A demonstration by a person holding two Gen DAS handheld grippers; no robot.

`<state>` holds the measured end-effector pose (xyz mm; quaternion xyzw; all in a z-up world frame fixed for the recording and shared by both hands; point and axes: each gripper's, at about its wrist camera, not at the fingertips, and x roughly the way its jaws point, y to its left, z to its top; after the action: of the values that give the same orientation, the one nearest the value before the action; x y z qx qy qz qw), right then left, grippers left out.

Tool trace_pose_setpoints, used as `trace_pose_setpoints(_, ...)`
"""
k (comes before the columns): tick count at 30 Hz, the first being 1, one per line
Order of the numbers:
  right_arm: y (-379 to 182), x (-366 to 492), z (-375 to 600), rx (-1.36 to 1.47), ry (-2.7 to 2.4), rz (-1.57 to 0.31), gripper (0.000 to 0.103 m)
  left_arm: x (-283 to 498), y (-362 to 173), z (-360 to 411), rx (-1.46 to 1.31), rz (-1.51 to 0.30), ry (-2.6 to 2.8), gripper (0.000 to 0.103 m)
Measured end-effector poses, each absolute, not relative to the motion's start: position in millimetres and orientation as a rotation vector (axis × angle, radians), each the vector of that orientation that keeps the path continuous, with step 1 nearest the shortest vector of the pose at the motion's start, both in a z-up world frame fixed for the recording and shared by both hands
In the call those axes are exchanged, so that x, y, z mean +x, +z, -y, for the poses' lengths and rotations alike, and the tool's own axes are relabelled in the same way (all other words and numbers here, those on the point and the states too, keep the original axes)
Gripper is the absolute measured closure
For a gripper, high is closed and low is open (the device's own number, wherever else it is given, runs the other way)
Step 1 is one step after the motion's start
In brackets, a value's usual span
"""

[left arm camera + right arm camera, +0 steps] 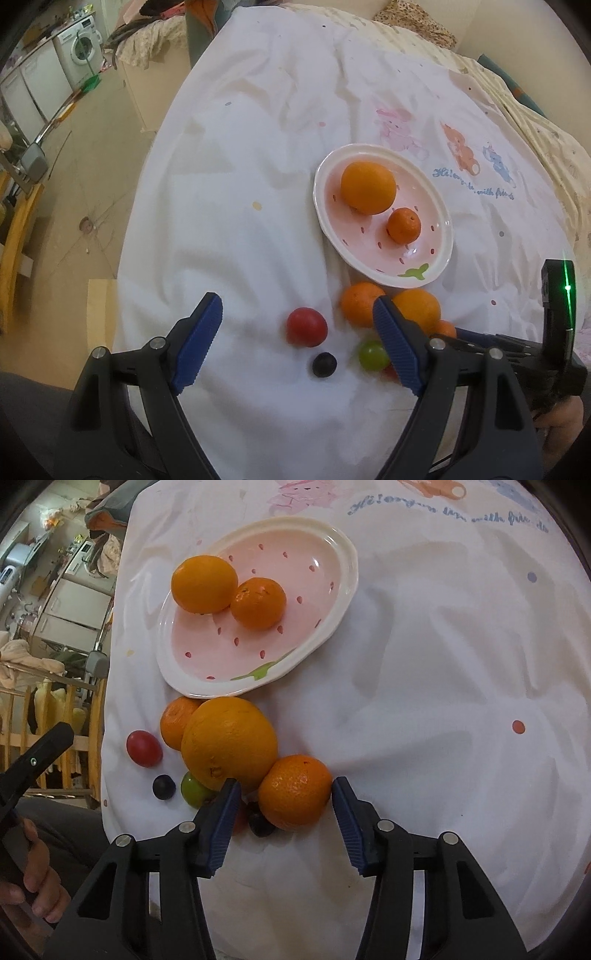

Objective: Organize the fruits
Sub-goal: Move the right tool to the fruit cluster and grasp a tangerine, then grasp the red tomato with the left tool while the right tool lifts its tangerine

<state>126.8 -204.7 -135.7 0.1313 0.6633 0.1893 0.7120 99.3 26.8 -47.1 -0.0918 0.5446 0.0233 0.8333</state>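
Observation:
A pink strawberry-print plate [325, 627] [439, 258] holds a big orange [204, 584] [368, 187] and a mandarin [258, 603] [404, 225]. Below it on the white cloth lie a large orange [229, 743] [419, 306], two mandarins [295, 792] [175, 722], a red fruit [143, 748] [306, 327], a dark grape [164, 786] [324, 364] and a green grape [192, 789] [372, 355]. My right gripper [286, 790] is open, its jaws on either side of the near mandarin. My left gripper [298, 312] is open above the red fruit.
Another dark grape [260, 823] and a red bit lie by the right gripper's left finger [221, 823]. The cloth's left edge [125, 258] drops to the floor. A washing machine [79, 48] and wooden furniture [14, 236] stand far left.

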Motion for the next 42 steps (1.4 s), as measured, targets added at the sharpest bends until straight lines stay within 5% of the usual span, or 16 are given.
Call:
trace_pose_setpoints(10, -136, 125, 210, 0.29, 0.422, -1.474, 0.062, 101, -52, -20, -0.163, -1.166, 0.054, 0.022)
trace_pose_setpoints(25, -108, 117, 273, 0.512, 0.376, -1.351, 0.062, 102, -59, -29, -0.158, -1.159, 0.113, 0.022)
trace_pose_setpoints(42, -87, 113, 297, 0.56, 0.322, -1.248, 0.062, 119, -114, -26, -0.245, -1.373, 0.076, 0.03)
